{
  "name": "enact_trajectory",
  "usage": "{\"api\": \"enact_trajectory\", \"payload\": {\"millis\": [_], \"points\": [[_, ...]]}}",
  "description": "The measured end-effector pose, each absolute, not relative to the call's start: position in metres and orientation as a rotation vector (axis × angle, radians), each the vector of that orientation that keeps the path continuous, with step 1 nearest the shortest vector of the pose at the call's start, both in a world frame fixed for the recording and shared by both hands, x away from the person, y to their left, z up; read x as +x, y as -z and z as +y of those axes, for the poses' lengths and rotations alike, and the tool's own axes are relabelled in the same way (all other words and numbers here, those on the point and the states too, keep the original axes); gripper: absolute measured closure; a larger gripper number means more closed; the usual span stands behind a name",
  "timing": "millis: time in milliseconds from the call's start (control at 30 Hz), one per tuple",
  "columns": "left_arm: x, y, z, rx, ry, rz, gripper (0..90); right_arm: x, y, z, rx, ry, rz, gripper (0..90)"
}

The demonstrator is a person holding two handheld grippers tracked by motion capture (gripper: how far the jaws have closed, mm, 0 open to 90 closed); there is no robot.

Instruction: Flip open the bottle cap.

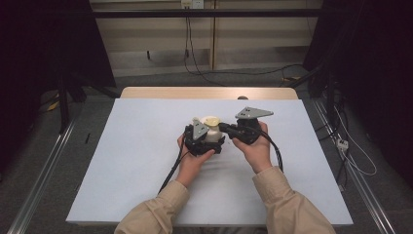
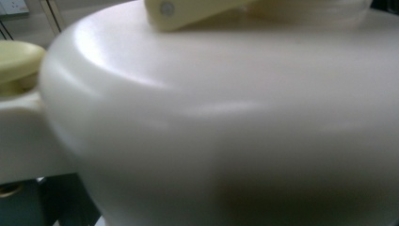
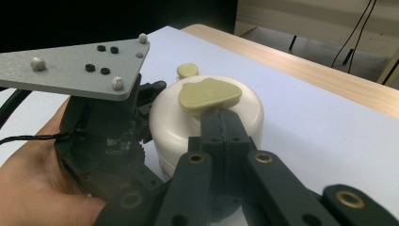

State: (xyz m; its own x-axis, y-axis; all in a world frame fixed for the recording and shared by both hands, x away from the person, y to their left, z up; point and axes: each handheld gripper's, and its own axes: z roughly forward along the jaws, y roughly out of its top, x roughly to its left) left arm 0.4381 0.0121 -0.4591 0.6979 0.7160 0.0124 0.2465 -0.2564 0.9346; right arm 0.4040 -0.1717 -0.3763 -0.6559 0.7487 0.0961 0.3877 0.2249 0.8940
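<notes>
A white round container [image 1: 213, 134] with a pale yellow flap [image 1: 210, 120] on top stands mid-table. My left gripper [image 1: 204, 140] hugs its left side, and its black jaw curves along the body beside the container [image 3: 171, 122]; it looks shut on it. In the left gripper view the white container [image 2: 226, 117] is very close, with the flap [image 2: 197, 9] above and a small yellow knob [image 2: 16, 59] at left. My right gripper [image 3: 220, 113] is shut, its tips touching the near edge of the flap [image 3: 209, 94]. The knob [image 3: 188, 70] sits behind.
A white sheet [image 1: 136, 161] covers the table, with a wooden edge [image 1: 204, 92] at the back. Cables [image 1: 195, 63] trail on the floor behind. Metal rails [image 1: 44, 180] run along both sides. A hand [image 3: 33, 179] holds the left gripper under its grey plate [image 3: 75, 68].
</notes>
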Motion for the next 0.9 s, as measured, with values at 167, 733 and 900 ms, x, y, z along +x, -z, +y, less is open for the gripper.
{"api": "enact_trajectory", "payload": {"millis": [167, 733, 900], "points": [[0.4379, 0.4592, 0.0118, 1.817, -0.540, 0.761, 4.8, 0.4047, 0.3754, -0.1717, 1.060, -1.424, 2.144, 90.0], [0.4379, 0.4593, 0.0113, 1.818, -0.544, 0.763, 4.8, 0.4067, 0.3727, -0.1712, 1.053, -1.420, 2.146, 90.0], [0.4377, 0.4594, 0.0111, 1.817, -0.546, 0.764, 4.8, 0.4071, 0.3715, -0.1707, 1.052, -1.426, 2.145, 90.0]]}}
